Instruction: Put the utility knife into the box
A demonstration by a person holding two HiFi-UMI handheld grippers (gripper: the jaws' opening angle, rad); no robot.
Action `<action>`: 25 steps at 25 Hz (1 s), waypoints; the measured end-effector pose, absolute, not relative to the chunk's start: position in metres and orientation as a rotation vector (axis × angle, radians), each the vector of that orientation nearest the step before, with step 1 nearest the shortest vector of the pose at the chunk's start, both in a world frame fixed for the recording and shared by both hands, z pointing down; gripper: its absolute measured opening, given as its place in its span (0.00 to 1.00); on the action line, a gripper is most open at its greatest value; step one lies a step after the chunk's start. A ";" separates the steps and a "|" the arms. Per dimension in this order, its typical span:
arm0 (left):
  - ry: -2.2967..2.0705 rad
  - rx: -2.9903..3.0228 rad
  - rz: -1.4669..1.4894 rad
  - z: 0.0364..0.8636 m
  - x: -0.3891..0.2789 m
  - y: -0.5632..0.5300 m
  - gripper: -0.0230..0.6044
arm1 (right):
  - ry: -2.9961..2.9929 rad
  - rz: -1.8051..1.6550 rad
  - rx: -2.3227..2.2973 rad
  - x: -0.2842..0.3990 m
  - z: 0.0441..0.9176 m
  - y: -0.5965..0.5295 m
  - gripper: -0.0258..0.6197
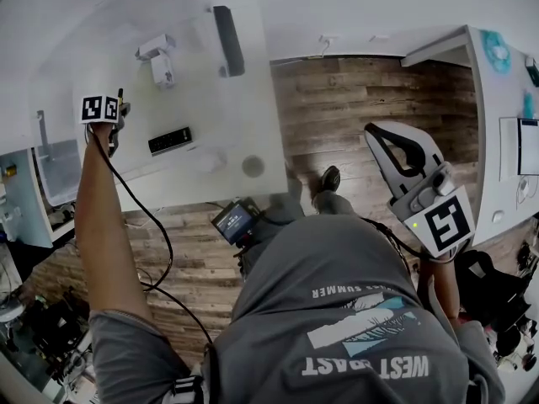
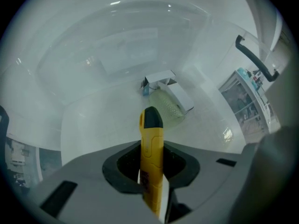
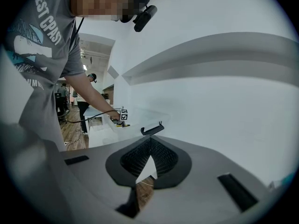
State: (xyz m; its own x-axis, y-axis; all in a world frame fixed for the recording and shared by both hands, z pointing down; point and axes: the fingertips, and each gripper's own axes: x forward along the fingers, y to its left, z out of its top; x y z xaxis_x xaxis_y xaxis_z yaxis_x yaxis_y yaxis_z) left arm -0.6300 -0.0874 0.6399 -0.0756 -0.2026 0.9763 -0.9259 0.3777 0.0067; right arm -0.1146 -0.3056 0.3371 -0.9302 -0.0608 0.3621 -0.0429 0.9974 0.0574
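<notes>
In the left gripper view a yellow utility knife (image 2: 152, 143) with a black tip stands upright between the jaws of my left gripper (image 2: 152, 164), which is shut on it. That gripper (image 1: 114, 129) hangs over the left part of the white table (image 1: 210, 175), pointing steeply down. Beyond the knife I see the faint rounded outline of a clear box (image 2: 126, 55). My right gripper (image 1: 394, 154) is held off to the right over the wooden floor, away from the table. Its jaws (image 3: 148, 148) meet at the tips with nothing between them.
On the table lie a black remote-like bar (image 1: 169, 140), a small white device (image 1: 158, 59) with a pale green piece (image 2: 167, 107), and a long dark handle (image 1: 227, 40). Shelving stands at the far left (image 1: 50, 167) and a white desk at the right (image 1: 505, 141).
</notes>
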 end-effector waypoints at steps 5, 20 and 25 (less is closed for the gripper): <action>-1.464 1.031 0.872 0.658 -0.626 -0.078 0.18 | -2.759 -0.054 0.099 -0.117 0.341 -0.310 0.06; -1.286 1.045 0.844 0.692 -0.605 -0.069 0.18 | -2.748 -0.032 0.124 -0.129 0.346 -0.317 0.06; -1.250 1.038 0.825 0.699 -0.601 -0.064 0.18 | -2.745 -0.026 0.123 -0.134 0.348 -0.317 0.05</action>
State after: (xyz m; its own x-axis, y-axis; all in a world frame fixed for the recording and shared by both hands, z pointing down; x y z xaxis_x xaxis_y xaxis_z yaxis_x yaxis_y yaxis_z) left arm -0.6008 -0.0640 0.6988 0.1561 -0.0498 0.9865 -0.9266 0.3386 0.1637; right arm -0.1340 -0.3172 0.3481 -0.9195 -0.0898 0.3827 -0.0826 0.9960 0.0354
